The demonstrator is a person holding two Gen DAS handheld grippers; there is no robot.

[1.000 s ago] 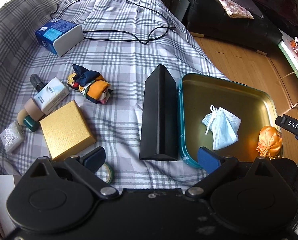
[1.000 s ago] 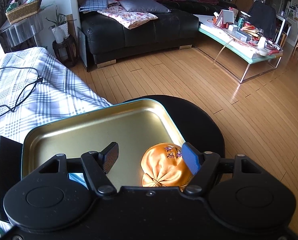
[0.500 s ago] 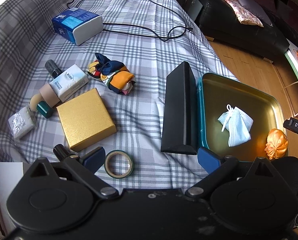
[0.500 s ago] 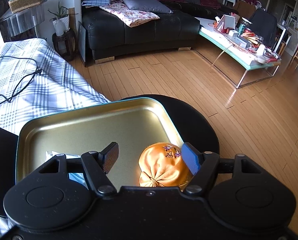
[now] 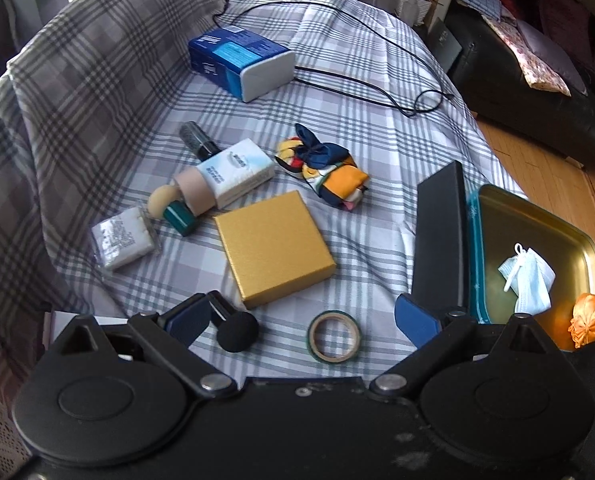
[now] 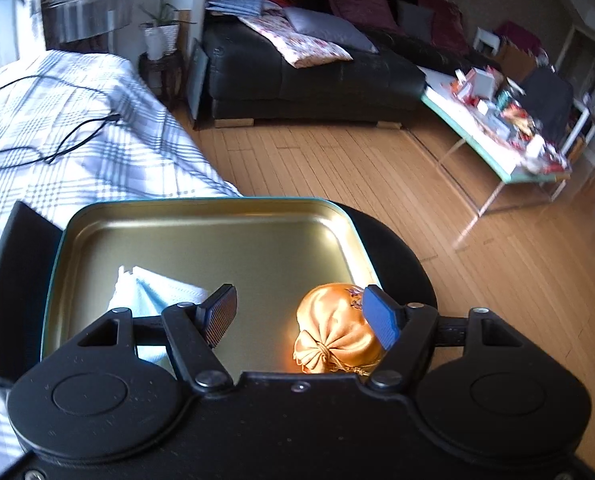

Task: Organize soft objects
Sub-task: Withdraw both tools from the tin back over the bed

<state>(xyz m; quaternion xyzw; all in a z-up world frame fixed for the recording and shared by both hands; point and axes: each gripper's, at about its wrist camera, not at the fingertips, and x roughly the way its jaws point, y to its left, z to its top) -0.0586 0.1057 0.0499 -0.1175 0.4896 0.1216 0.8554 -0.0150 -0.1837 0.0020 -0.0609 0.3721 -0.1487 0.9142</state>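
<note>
Left gripper (image 5: 301, 316) fingers apart over green tape roll (image 5: 334, 336); tissue pack (image 5: 237, 171) print unreadable. Right gripper (image 6: 299, 314) fingers apart; orange satin pouch (image 6: 333, 334) lower right in gold tray (image 6: 201, 216), mask (image 6: 145, 294) lower left.

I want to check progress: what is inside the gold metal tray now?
Inside the gold metal tray: a light blue face mask and an orange satin pouch. The tongs hide its near part.
</note>
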